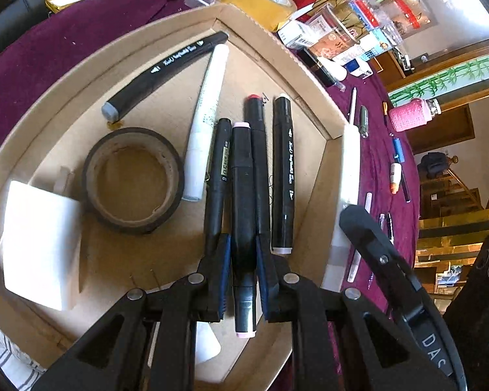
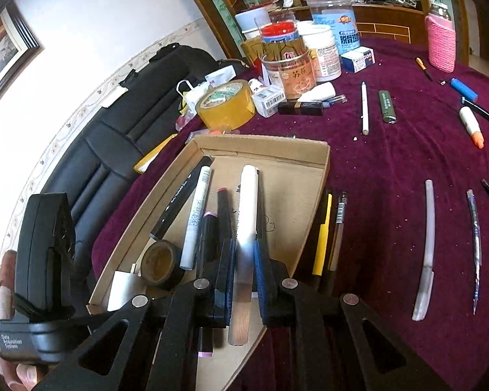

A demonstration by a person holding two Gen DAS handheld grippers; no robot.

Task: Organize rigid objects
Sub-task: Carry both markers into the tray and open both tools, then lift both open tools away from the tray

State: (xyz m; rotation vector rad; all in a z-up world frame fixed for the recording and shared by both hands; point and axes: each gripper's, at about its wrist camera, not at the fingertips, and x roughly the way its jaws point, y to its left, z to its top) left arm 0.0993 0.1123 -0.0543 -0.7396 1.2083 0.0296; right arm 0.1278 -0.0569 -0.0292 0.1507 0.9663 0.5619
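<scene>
A shallow cardboard tray (image 1: pixel 313 75) (image 2: pixel 296 153) lies on the purple tablecloth. In it lie several black markers (image 1: pixel 283 169), a white marker (image 1: pixel 205 120), a dark tape roll (image 1: pixel 133 179) and a white block (image 1: pixel 39 244). My left gripper (image 1: pixel 243 247) is shut on a black marker with pink caps (image 1: pixel 243 195), low over the tray. My right gripper (image 2: pixel 244 257) is shut on a white and silver pen-like stick (image 2: pixel 247 215) over the tray's right part. The left gripper's body (image 2: pixel 45 260) shows at the left of the right wrist view.
Loose pens lie on the cloth right of the tray: a yellow pen (image 2: pixel 322 234), a clear pen (image 2: pixel 427 244), a white pencil (image 2: pixel 364 107), a green tube (image 2: pixel 387 106). A yellow tape roll (image 2: pixel 226 104), jars (image 2: pixel 290 65) and boxes crowd the far side. A black couch (image 2: pixel 114 150) stands at the left.
</scene>
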